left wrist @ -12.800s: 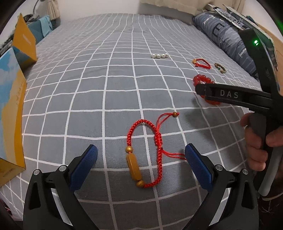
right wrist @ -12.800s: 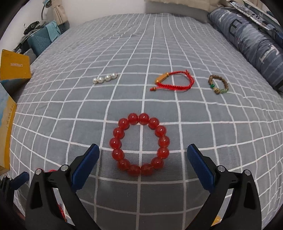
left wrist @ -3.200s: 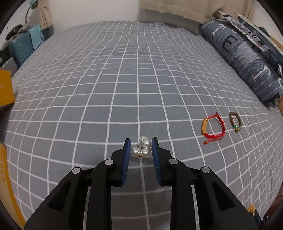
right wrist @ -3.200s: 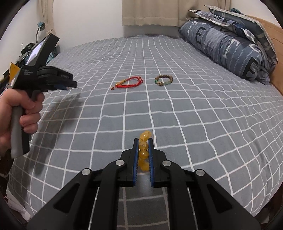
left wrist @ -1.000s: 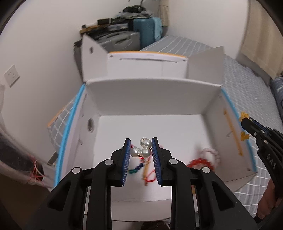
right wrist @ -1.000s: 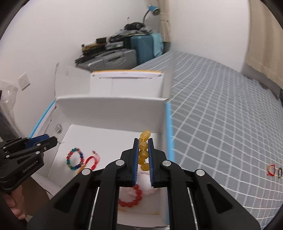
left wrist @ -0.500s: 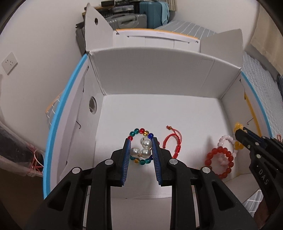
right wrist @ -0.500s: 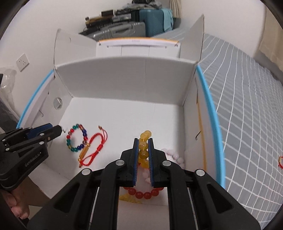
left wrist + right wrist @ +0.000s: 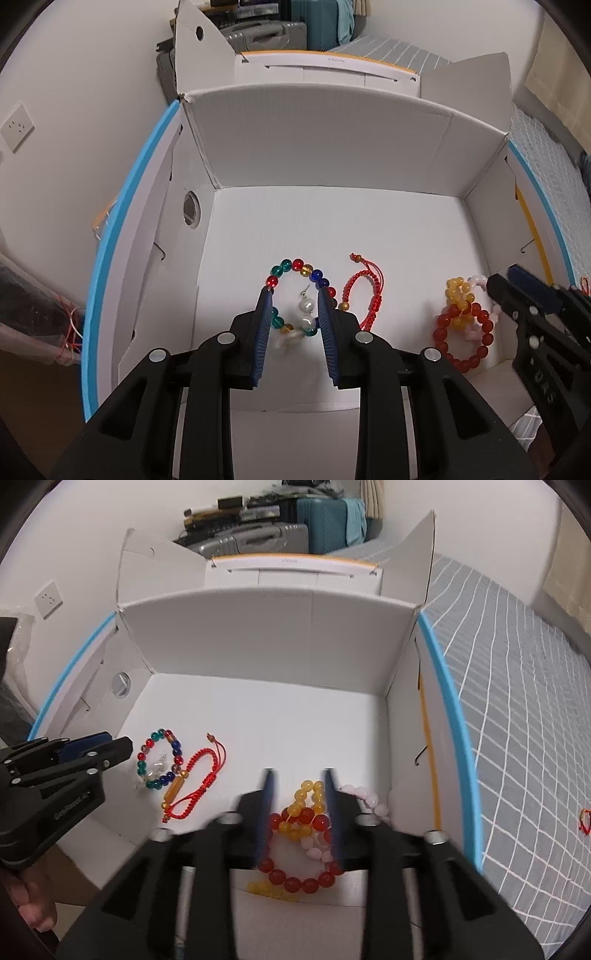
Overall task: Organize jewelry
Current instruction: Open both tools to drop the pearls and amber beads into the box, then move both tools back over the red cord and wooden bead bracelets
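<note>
Inspection finds most of the jewelry already inside the white cardboard box (image 9: 332, 147). On its floor lie a multicoloured bead bracelet (image 9: 295, 291), a red cord bracelet (image 9: 364, 291), a red bead bracelet (image 9: 463, 338), a pale pink bead bracelet (image 9: 364, 805) and a yellow bead bracelet (image 9: 458, 299).

The left gripper (image 9: 294, 332) hangs over the multicoloured bracelet with its jaws parted and nothing pinched. The pearl pieces (image 9: 306, 314) show in the gap, free of both pads and blurred; whether they are resting on the floor or falling cannot be told.

The right gripper (image 9: 299, 812) is likewise parted and grips nothing. The yellow bead bracelet lies below and between its jaws, draped across the red bead bracelet, with the pink one just beside to the right.

Outstanding: in the right wrist view a small red cord item (image 9: 584, 821) lies on the grey checked bedspread (image 9: 517, 701), well apart from the box. Judged from this, the task is largely done, with at least that piece left to collect; other pieces outside the frame cannot be ruled out.
</note>
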Demonstrator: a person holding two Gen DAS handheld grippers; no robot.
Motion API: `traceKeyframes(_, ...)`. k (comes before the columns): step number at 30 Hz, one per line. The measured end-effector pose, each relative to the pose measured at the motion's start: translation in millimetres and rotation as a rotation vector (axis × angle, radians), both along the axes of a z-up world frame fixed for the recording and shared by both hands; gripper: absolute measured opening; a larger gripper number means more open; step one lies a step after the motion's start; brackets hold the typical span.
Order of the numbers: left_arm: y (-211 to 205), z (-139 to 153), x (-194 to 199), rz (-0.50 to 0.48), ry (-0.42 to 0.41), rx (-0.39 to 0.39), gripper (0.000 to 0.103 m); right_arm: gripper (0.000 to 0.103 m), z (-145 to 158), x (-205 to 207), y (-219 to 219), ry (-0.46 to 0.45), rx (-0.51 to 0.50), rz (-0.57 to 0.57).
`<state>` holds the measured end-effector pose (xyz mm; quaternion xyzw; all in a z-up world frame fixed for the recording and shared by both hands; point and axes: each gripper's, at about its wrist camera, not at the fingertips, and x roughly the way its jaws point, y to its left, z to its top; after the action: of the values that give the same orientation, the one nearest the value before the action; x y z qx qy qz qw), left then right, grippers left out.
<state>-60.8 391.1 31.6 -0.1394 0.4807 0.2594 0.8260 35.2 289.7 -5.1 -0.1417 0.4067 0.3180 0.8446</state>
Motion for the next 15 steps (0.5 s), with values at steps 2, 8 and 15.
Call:
traceKeyframes(2,-2,4,-2,0.002,-0.012,0.006,0.044,0.056,10,-3,-7,-0.019,0.04,0.0)
traceKeyframes(8,-13,26,-8,-0.013,-0.074,0.042,0.07,0.086,43,-8,-34,-0.101,0.13,-0.014)
traceKeyframes(15,-38,47,-1,-0.044,-0.125,0.077,0.093,0.094,65,5,-80,-0.157,0.18,-0.079)
